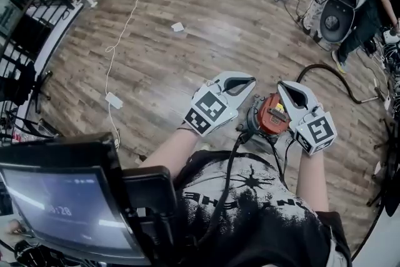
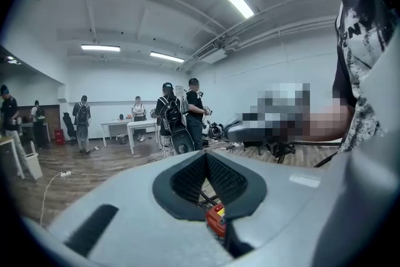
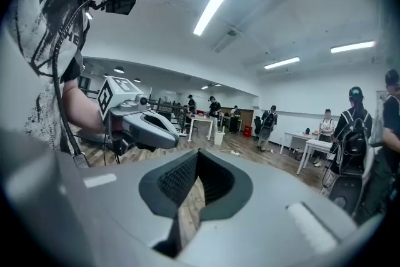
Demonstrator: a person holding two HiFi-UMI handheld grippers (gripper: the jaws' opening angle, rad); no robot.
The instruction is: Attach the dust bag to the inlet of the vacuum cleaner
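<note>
Red-and-grey round vacuum cleaner [image 1: 272,115] sits near the person, between the grey left gripper [image 1: 250,81] and grey right gripper [image 1: 283,88], both fully closed and empty. No dust bag is in view. The closed jaws could knock the vacuum or snag the black cable [image 1: 229,172] beside it.

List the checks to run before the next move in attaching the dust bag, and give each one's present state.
1. Left hand-held gripper free: ok, its jaws are shut with nothing between them.
2. Right hand-held gripper free: ok, its jaws are shut with nothing between them.
3. Jaws ready to take something: not ok, both pairs are shut.
4. Vacuum cleaner located: ok, its red body shows between the two grippers in the head view.
5. Dust bag located: not ok, no view shows it.
6. Inlet found: cannot tell, no opening can be made out on the vacuum cleaner.
</note>
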